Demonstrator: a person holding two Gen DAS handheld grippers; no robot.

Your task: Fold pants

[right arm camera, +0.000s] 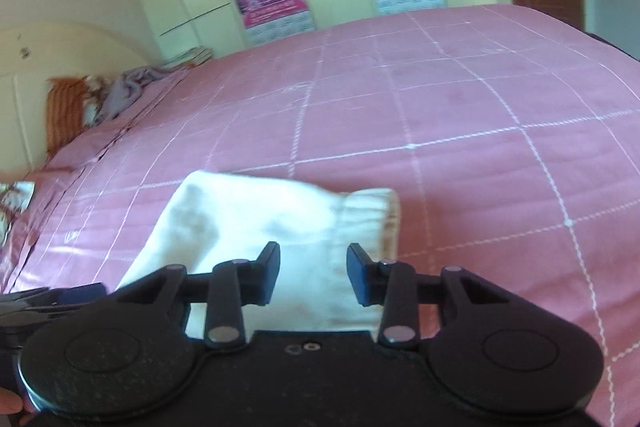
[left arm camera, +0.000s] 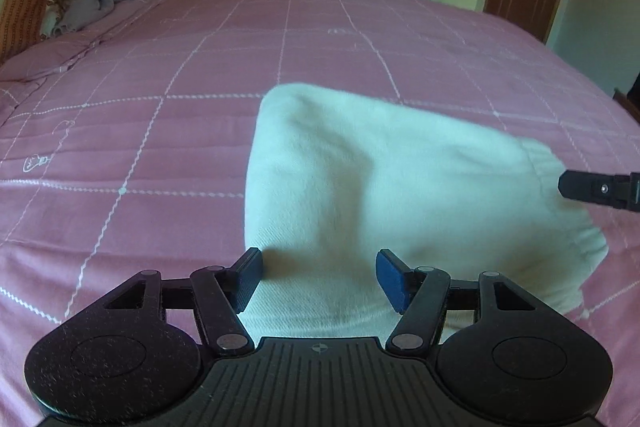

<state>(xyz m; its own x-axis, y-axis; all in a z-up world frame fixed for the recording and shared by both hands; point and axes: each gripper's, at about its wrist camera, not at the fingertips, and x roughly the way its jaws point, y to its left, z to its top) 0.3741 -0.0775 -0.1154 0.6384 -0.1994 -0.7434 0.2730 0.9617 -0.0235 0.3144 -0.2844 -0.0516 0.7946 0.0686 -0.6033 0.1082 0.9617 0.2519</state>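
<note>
Both the left gripper and the right gripper stood spread, empty, over the folded pants. Advised: pinch the near edge squarely before folding.

Left gripper: black speckled body, two round side discs, ribbed centre plate with a crosshair mark, silver pivot pins, blue finger pads. Right gripper: same black linkage, two small screws on centre plate, bare skin at lower-left disc
</note>
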